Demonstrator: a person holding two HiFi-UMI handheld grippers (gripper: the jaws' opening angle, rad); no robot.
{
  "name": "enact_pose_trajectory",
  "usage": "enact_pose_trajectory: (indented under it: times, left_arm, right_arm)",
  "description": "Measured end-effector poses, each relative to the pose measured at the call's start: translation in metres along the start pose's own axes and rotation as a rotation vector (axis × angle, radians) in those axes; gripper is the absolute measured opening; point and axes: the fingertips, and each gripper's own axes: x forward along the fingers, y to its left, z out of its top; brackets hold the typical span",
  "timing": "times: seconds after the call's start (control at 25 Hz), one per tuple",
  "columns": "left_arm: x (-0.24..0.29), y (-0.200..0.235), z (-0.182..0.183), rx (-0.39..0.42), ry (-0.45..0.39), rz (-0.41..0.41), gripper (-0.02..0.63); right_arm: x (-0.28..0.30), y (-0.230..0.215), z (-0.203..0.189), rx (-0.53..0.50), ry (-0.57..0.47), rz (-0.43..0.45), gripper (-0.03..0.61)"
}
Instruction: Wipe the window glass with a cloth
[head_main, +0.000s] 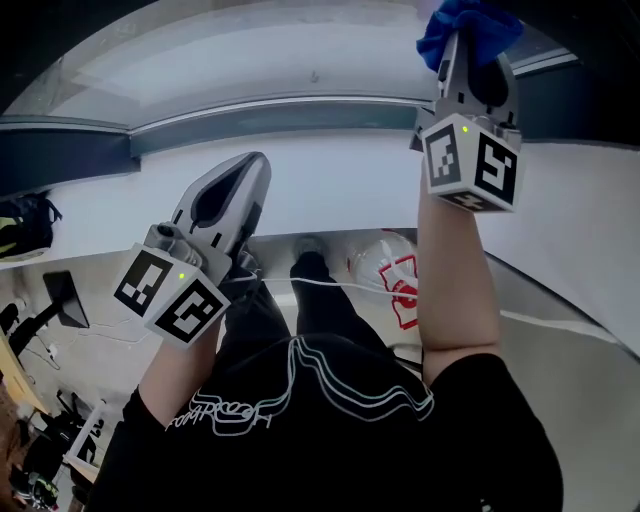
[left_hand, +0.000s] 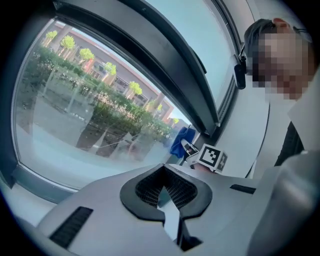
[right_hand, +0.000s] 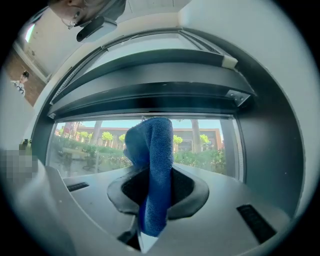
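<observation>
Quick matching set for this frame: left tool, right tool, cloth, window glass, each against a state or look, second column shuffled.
1. left tool
2. right tool
3. cloth
4. window glass

A. blue, pinched between jaws
B. trees seen through it
C. shut, holding nothing
D. raised toward the glass, shut on the cloth

Pairs: 1-C, 2-D, 3-A, 4-B

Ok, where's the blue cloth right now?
The blue cloth is at the head view's top right, clamped in the tongs of the right gripper, which is raised in front of the window glass.
</observation>
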Motion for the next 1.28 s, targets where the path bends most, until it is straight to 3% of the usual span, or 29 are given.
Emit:
enact_pose_trajectory:
  times: [0.36,0.68,0.92,1.28]
  left_arm:
    - [0.046,-0.037,-0.007,0.048,0.048,-0.058,0.006]
    - [0.055,-0.040,-0.016,0.057,0.048,-0.072,0.006]
    - [0.041,-0.018,-0.012,0.076,0.010,-0.059,0.006]
    - [-0.020,0.037,-0.002,0.065,-0.057,-0.005,0.006]
  right_arm:
    - [-0.011,-0.103,-0.012,-0.006,0.028,-0.158,0.067]
    - [-0.014,-0.132,-0.014,0.005,0.021,-0.209,0.067]
    - [-0.033,-0.098,-0.003,-0.023,-0.012,-0.170,0.067]
    - [-0.053,0.038,-0.005,0.041,-0.004,0.030,0.067]
